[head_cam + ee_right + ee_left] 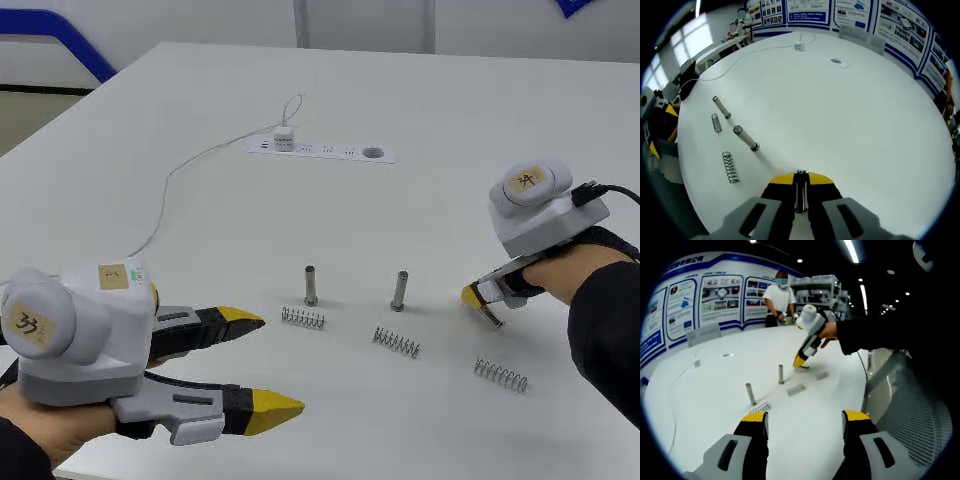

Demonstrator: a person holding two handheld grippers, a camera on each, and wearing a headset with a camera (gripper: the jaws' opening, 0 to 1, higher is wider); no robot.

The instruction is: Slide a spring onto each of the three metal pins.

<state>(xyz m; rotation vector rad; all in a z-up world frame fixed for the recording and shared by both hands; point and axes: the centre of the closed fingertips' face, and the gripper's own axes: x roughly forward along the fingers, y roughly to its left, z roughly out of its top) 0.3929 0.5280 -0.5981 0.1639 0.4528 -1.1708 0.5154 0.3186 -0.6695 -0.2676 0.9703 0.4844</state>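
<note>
Left gripper [280, 362] hangs nearest, jaws spread wide and empty. Three springs [396, 342] lie flat on the table [420, 220], none threaded, near two upright bare pins [311, 285]. Right gripper [483, 305], tip at the table right of them, is clamped on what looks like the third pin [800, 192]; likely all three fits remain.

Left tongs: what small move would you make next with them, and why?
Probably ease the left tongs forward and down around the nearest spring. They are open and empty, that spring lies flat by a bare upright pin, and the right tongs seem shut on a third pin.
</note>
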